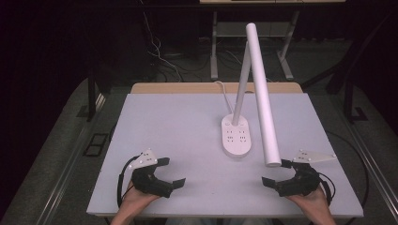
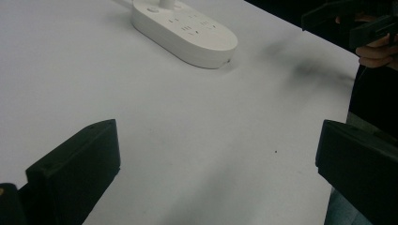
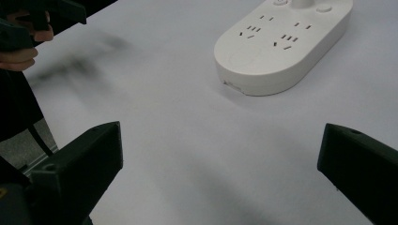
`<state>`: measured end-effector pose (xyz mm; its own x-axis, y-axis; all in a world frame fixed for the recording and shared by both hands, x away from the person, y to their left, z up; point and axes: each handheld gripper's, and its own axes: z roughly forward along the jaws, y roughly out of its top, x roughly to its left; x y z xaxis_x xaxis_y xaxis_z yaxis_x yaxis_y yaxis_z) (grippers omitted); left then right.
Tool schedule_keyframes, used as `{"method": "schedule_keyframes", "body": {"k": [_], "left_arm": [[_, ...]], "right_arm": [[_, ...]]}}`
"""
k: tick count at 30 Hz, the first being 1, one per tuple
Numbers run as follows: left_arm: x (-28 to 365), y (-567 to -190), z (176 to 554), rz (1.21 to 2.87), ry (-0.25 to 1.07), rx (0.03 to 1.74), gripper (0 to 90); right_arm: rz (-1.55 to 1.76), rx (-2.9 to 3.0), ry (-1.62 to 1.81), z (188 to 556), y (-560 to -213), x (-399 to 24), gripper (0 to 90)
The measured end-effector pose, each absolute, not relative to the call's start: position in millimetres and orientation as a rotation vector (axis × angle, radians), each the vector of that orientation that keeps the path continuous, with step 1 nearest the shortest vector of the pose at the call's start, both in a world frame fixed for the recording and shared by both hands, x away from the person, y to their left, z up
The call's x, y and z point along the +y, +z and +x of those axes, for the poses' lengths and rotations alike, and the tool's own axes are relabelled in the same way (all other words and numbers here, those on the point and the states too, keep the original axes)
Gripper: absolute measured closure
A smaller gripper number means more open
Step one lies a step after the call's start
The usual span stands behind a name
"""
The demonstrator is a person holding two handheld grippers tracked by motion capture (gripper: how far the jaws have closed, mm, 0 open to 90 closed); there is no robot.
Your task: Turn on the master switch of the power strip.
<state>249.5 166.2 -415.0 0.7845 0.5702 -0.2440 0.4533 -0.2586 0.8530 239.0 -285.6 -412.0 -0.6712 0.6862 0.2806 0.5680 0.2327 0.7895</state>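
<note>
Left gripper (image 1: pixel 172 172) and right gripper (image 1: pixel 273 172), low in the frame, gape wide, empty, flanking the lamp base (image 1: pixel 236 136) on the table (image 1: pixel 178 122).

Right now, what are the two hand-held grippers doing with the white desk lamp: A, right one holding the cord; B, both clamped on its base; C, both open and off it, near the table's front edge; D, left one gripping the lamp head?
C: the left hand-held gripper and right hand-held gripper have jaws spread, apart from the desk lamp.
</note>
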Motion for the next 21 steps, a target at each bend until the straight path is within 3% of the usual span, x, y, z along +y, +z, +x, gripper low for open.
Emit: {"method": "schedule_keyframes", "body": {"k": [21], "left_arm": [[155.8, -403.2, 261.3, 1.945, 0.109, 0.754, 0.0]], "right_arm": [[1.192, 2.385, 1.415, 237.8, -413.4, -284.0, 0.1]]}}
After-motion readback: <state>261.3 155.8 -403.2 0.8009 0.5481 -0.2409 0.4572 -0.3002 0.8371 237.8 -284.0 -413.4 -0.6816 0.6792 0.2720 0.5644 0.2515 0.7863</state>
